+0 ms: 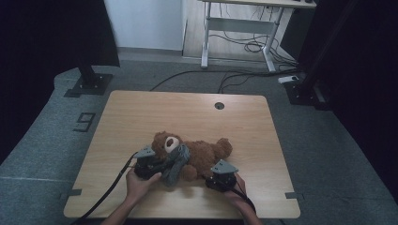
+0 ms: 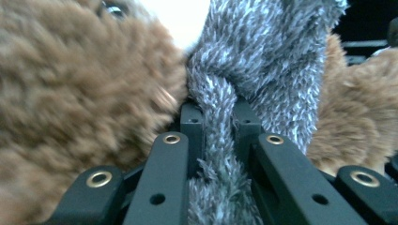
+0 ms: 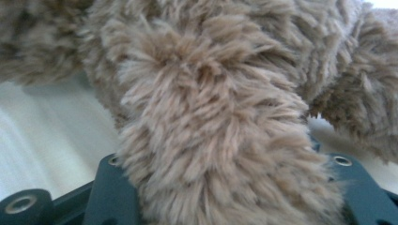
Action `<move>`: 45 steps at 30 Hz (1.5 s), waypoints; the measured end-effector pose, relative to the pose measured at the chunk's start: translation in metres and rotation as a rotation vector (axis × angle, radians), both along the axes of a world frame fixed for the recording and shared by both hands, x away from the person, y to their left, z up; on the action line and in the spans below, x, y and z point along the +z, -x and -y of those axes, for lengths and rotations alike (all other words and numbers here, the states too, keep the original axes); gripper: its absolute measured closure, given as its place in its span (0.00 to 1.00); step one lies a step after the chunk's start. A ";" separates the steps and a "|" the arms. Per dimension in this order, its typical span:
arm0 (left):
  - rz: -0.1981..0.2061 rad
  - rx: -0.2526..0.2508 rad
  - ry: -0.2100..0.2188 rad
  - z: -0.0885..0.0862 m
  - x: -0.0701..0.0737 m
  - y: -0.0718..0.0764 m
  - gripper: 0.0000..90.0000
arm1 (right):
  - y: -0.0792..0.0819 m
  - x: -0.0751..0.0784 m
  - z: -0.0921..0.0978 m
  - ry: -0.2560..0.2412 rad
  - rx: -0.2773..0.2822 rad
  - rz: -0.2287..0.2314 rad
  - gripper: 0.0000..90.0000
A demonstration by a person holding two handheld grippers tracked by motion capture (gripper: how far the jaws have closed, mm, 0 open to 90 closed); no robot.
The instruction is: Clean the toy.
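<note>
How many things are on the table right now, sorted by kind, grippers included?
Brown teddy bear: 1
Grey knitted scarf at the bear's neck: 1
Hand-held grippers: 2, the left gripper shut on the scarf, the right gripper around a furry limb of the bear
Total: 4

Lab: black curtains [image 1: 51, 33], floor cables [image 1: 234, 75], numbered marker [image 1: 84, 122]
</note>
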State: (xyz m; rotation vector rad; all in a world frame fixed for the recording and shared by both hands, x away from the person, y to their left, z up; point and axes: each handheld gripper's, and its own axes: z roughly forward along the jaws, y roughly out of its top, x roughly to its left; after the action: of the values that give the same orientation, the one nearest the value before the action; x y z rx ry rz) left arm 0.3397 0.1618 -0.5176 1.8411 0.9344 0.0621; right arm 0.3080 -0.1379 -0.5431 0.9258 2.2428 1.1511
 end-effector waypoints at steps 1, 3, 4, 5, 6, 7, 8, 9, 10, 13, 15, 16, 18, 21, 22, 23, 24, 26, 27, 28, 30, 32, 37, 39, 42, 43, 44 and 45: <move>0.002 -0.002 0.000 0.001 0.003 -0.002 0.88 | -0.005 0.000 0.004 -0.011 0.017 0.009 0.51; 0.016 -0.011 0.007 0.003 0.009 -0.001 0.88 | -0.011 -0.001 0.010 -0.027 0.048 0.020 0.51; 0.025 -0.015 0.008 0.004 0.012 -0.001 0.88 | -0.011 -0.002 0.012 -0.037 0.061 0.021 0.51; 0.033 -0.021 0.008 0.006 0.017 0.000 0.88 | -0.011 -0.002 0.014 -0.041 0.068 0.025 0.51; 0.041 -0.029 0.010 0.009 0.021 0.000 0.88 | -0.011 -0.003 0.015 -0.044 0.073 0.026 0.51; 0.048 -0.034 0.015 0.011 0.025 -0.001 0.88 | -0.011 -0.003 0.016 -0.047 0.073 0.026 0.51; 0.062 -0.045 0.023 0.016 0.032 -0.001 0.88 | -0.010 -0.003 0.016 -0.050 0.072 0.027 0.51; 0.068 -0.051 0.030 0.020 0.036 -0.001 0.88 | -0.009 -0.003 0.016 -0.046 0.073 0.031 0.51; 0.082 -0.065 0.029 0.027 0.043 -0.002 0.88 | -0.008 -0.003 0.016 -0.041 0.076 0.038 0.51; 0.109 -0.097 0.009 0.050 0.058 -0.007 0.87 | -0.006 -0.004 0.014 -0.018 0.085 0.057 0.50; 0.103 -0.115 -0.013 0.065 0.061 -0.010 0.87 | -0.007 -0.003 0.015 -0.022 0.085 0.057 0.49; 0.101 -0.127 -0.046 0.077 0.058 -0.013 0.87 | -0.007 -0.004 0.015 -0.024 0.086 0.056 0.49; 0.094 -0.132 -0.075 0.088 0.051 -0.014 0.87 | -0.007 -0.003 0.015 -0.021 0.088 0.055 0.49; 0.104 -0.127 -0.077 0.089 0.047 -0.014 0.87 | -0.007 -0.005 0.020 -0.028 0.092 0.052 0.51; 0.118 -0.122 -0.086 0.087 0.047 -0.012 0.87 | -0.007 -0.006 0.022 -0.042 0.097 0.048 0.52; 0.128 -0.115 -0.093 0.085 0.047 -0.011 0.87 | -0.007 -0.006 0.023 -0.049 0.098 0.047 0.53; 0.135 -0.104 -0.098 0.080 0.046 -0.009 0.87 | -0.007 -0.005 0.023 -0.050 0.101 0.048 0.54; 0.142 -0.073 -0.104 0.067 0.046 -0.009 0.87 | -0.006 -0.005 0.023 -0.047 0.112 0.052 0.56; 0.143 -0.057 -0.106 0.062 0.045 -0.010 0.87 | -0.005 -0.006 0.023 -0.048 0.114 0.052 0.56; 0.137 -0.029 -0.110 0.051 0.043 -0.012 0.87 | -0.005 -0.006 0.023 -0.053 0.114 0.049 0.56; 0.114 -0.005 -0.094 0.032 0.040 -0.015 0.87 | -0.006 -0.006 0.026 -0.070 0.121 0.038 0.56; 0.092 -0.008 -0.061 0.019 0.038 -0.015 0.88 | -0.006 -0.005 0.025 -0.083 0.137 0.042 0.56; 0.141 0.007 -0.064 0.009 0.043 -0.003 0.88 | -0.006 -0.004 0.021 -0.073 0.143 0.030 0.56; 0.157 0.030 -0.053 0.002 0.048 0.000 0.88 | -0.007 -0.005 0.023 -0.085 0.135 0.019 0.56; 0.177 0.071 -0.040 -0.007 0.056 0.001 0.88 | -0.008 -0.005 0.024 -0.097 0.128 0.012 0.56; 0.170 0.066 -0.031 -0.007 0.058 0.000 0.88 | -0.008 -0.005 0.024 -0.099 0.127 0.011 0.56; 0.163 0.049 -0.026 -0.004 0.059 -0.001 0.88 | -0.008 -0.005 0.024 -0.100 0.126 0.010 0.56; 0.160 0.032 -0.017 0.000 0.060 -0.002 0.87 | -0.009 -0.005 0.024 -0.100 0.125 0.010 0.56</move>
State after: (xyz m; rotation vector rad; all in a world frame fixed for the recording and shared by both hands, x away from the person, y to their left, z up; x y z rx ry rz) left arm 0.3416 0.1613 -0.4580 1.8081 0.8531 0.2340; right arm 0.3166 -0.1622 -0.5485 0.8251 2.2811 1.3304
